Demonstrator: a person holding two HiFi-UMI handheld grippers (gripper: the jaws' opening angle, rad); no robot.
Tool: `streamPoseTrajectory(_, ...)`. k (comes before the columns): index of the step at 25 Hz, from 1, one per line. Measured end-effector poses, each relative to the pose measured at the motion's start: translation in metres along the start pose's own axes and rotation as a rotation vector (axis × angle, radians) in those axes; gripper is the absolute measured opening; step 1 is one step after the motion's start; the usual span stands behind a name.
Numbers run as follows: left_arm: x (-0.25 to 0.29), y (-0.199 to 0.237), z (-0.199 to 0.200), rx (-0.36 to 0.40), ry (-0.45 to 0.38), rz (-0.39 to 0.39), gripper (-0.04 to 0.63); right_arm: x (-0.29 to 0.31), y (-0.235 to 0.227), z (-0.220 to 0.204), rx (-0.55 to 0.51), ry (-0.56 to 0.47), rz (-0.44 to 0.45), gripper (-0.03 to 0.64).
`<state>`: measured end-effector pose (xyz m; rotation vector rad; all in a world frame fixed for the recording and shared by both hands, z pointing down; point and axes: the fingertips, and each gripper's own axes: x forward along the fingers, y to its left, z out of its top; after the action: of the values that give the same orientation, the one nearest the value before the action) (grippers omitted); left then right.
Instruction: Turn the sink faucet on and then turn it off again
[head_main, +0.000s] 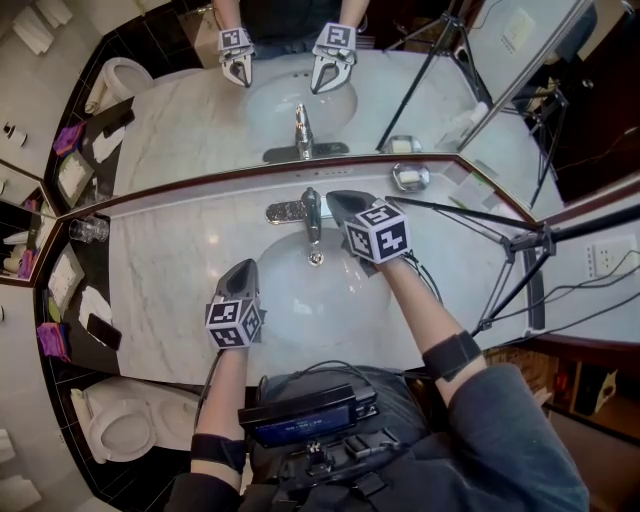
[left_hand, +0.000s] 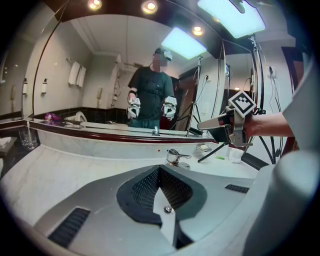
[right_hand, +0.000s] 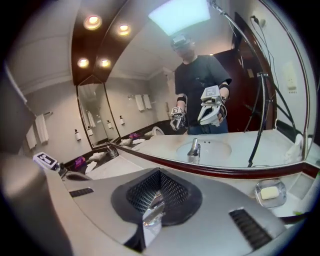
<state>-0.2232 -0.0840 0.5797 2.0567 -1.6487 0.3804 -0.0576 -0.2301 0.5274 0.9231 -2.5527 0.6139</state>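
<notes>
My right fingers (head_main: 345, 208), closed and empty, sit just right of the faucet (head_main: 311, 215) at the sink's (head_main: 290, 315) far edge, my left fingers (head_main: 240, 278) closed and empty near-left, so I fear a shut tip skidding off the slick chrome lever (head_main: 285, 211).

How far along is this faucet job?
No water shows at the faucet, so nothing looks done yet. In hand: the right gripper, jaws shut, is beside it, apparently not touching. The left gripper waits shut over the sink. Turning on and off both seem left.
</notes>
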Motion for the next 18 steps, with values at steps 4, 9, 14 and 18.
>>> streamPoseTrajectory(4,0.001,-0.001,0.004,0.006,-0.002,-0.003,0.0,-0.022,-0.001,-0.03,-0.103,-0.006,-0.062,0.025)
streamPoseTrajectory(9,0.002,-0.003,0.006,0.011,-0.007,-0.009,0.0,-0.047,-0.001,-0.071,-0.109,0.028,-0.112,0.025)
streamPoseTrajectory(14,0.0,-0.008,0.006,0.029,-0.008,-0.022,0.0,-0.06,-0.005,-0.105,-0.049,0.047,-0.133,0.025)
streamPoseTrajectory(18,-0.001,-0.01,0.009,0.029,-0.016,-0.025,0.0,-0.063,-0.007,-0.116,-0.043,0.056,-0.139,0.025)
